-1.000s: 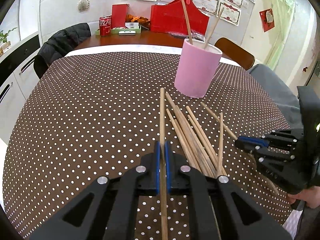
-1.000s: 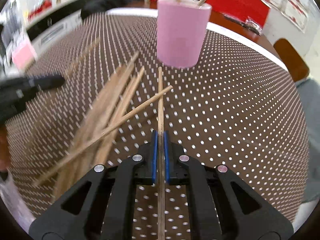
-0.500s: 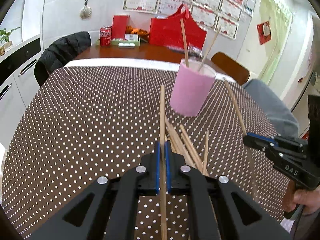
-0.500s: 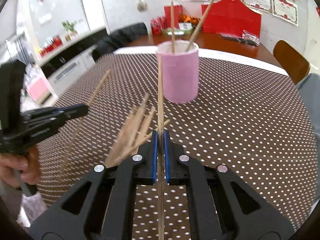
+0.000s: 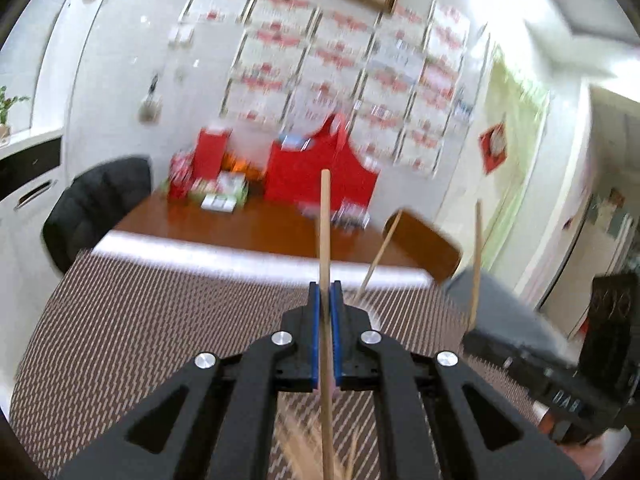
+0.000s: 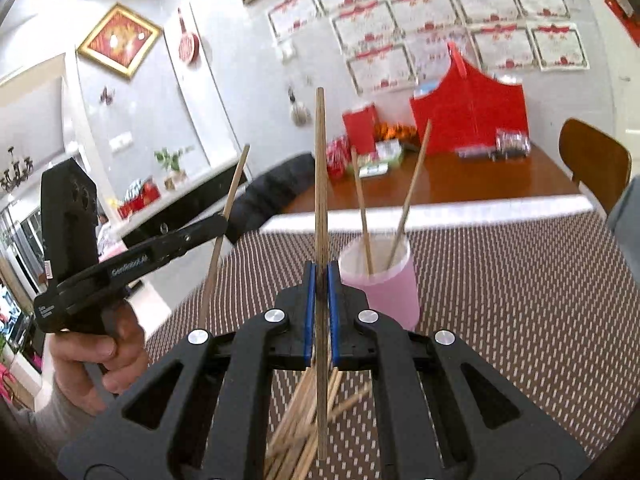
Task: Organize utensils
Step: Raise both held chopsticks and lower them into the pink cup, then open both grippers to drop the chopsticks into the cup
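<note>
Both tongs have risen off the tabletop since half a second ago, each carrying its chopstick upright. From the left wrist, blurred, the left tongs (image 5: pixel 325 300) pinch a pale chopstick (image 5: pixel 325 232) pointing up; at far right the right tongs (image 5: pixel 472 330) grip another chopstick (image 5: pixel 476 264). From the right wrist, the right tongs (image 6: pixel 320 280) are pressed on a darker chopstick (image 6: pixel 320 184), the pink cup (image 6: pixel 386 284) with two sticks just beyond to the right, loose chopsticks (image 6: pixel 304 420) below on the dotted tabletop (image 6: pixel 520 280), left tongs (image 6: pixel 219 226) at left.
</note>
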{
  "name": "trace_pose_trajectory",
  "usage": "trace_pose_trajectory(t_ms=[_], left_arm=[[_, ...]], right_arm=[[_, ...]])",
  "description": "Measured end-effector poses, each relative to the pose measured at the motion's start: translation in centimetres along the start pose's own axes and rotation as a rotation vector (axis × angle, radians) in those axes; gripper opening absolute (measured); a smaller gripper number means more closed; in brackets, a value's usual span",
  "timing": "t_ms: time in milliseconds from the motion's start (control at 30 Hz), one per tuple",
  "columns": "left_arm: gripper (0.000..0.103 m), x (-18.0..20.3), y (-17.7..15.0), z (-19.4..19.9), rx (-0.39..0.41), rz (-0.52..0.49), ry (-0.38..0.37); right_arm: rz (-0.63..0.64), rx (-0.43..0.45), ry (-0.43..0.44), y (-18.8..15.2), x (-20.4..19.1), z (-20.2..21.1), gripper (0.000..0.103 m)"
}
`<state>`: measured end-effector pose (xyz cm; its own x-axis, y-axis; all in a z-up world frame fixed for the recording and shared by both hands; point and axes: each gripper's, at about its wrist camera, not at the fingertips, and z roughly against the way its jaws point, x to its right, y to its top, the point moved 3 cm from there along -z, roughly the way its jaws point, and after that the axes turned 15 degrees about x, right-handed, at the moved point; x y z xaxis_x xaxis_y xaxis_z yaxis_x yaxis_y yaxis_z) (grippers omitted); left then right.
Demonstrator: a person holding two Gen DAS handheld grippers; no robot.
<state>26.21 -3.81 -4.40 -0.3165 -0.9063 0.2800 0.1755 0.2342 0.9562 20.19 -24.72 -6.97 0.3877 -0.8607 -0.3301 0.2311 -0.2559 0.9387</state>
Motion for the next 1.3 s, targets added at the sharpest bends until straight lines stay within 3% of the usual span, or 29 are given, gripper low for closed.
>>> trace_pose_trajectory(t_ms=[233,433,767,1033,1133,1167,1233,1267,1300], left_arm=[[0.005,2.5,5.0,-4.1,0.224,0.023,-0.083],[0.005,3.7,4.9,-8.1,0.301,-0.028,-0.060],[0.005,2.4,0.8,-12.1,0.268,-0.030,-0.014],[0.005,1.6,-1.9,-13.2,0.220,-0.044,0.001],[0.011,1.6,-2.5,-12.6,0.204,-0.058,0.011],[0.033,1.6,-2.6,-12.2,0.204,-0.067,0.015],[0.055,1.5,-2.3,-11.1,0.220,-0.069,0.029],[0.066,1.4,-2.2,-10.6,0.230,-0.061,0.039],[0.071,1.1,-1.8,-10.0,0.234,-0.052,0.039]], right_arm=[[-0.021,0.150,0.007,7.0,1.5,-3.2,0.006],[-0.016,0.212,-0.030,9.2,2.7,-6.6,0.006],[0.011,0.183,-0.083,6.6,4.7,-10.4,0.006],[-0.011,0.129,-0.100,3.8,6.2,-11.9,0.007],[-0.027,0.101,-0.111,3.1,6.6,-11.7,0.008],[-0.031,0.100,-0.117,3.1,6.7,-11.6,0.012],[-0.051,0.124,-0.137,3.2,7.1,-10.5,0.054],[-0.060,0.145,-0.146,3.3,7.2,-9.9,0.084],[-0.066,0.173,-0.151,3.5,7.3,-9.2,0.090]])
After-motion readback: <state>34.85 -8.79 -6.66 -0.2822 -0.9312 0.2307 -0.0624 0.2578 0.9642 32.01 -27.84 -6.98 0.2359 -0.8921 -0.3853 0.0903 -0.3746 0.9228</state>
